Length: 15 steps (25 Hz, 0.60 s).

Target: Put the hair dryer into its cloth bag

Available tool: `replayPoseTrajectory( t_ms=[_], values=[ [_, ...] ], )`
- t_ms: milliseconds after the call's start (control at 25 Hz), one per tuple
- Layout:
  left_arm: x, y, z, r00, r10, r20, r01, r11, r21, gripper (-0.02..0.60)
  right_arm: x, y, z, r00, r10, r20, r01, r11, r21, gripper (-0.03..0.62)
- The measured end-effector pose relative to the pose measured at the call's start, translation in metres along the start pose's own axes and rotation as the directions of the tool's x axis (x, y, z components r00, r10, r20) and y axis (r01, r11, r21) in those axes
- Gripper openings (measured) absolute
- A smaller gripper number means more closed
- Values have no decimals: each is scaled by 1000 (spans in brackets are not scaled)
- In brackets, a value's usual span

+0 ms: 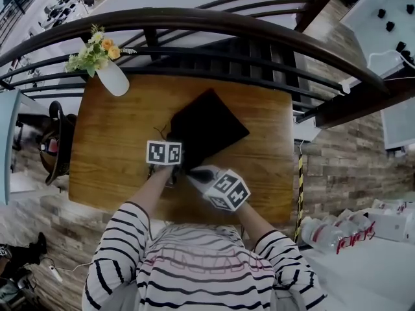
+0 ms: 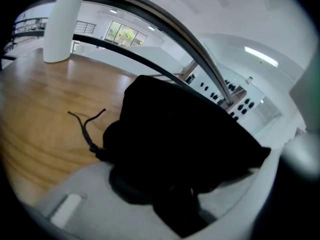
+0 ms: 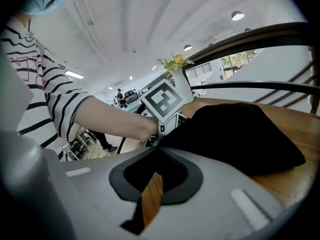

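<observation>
The black cloth drawstring bag (image 1: 206, 129) lies flat in the middle of the brown wooden table (image 1: 110, 148). In the head view its long axis runs from about 7 o'clock to 1 o'clock. The gathered mouth end points at 7 o'clock, toward the person, and the closed end points away at 1 o'clock.

The left gripper (image 2: 185, 206) meets that mouth end. Its jaws stand about halfway apart and are clamped on a bunch of the black cloth, with the rest of the bag stretching away at 12 o'clock. The thin black drawstring (image 2: 86, 126) trails onto the wood at about 10 o'clock from those jaws.

The right gripper (image 3: 152, 184) sits just beside the same end, with the bag at its 1 o'clock. Its jaws are closed together with nothing plainly between them.

The left gripper is the nearer one and the only one gripping.

No hair dryer shows in any view. The swollen bag suggests it may already be inside, lying along the bag's axis.
</observation>
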<state>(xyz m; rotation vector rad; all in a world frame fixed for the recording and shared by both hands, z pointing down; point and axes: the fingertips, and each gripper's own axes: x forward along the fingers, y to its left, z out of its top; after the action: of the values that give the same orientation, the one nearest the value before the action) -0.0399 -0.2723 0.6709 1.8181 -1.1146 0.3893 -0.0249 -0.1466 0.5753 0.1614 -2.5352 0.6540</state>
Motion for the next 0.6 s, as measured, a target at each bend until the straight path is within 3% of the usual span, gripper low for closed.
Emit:
replayPoseTrajectory(
  t_ms=[160, 360, 600],
  values=[
    [8, 2, 9, 999, 36, -26, -36, 999, 8, 172, -2, -10, 3, 1000, 1, 15, -1, 1000, 18, 9],
    [10, 3, 16, 999, 49, -5, -49, 999, -14, 179, -5, -24, 7, 999, -6, 42, 3, 999, 53, 9],
    [3, 2, 16, 998, 35, 49, -38, 997, 60, 224, -2, -34, 6, 997, -56, 61, 50, 995, 89, 9]
  ],
)
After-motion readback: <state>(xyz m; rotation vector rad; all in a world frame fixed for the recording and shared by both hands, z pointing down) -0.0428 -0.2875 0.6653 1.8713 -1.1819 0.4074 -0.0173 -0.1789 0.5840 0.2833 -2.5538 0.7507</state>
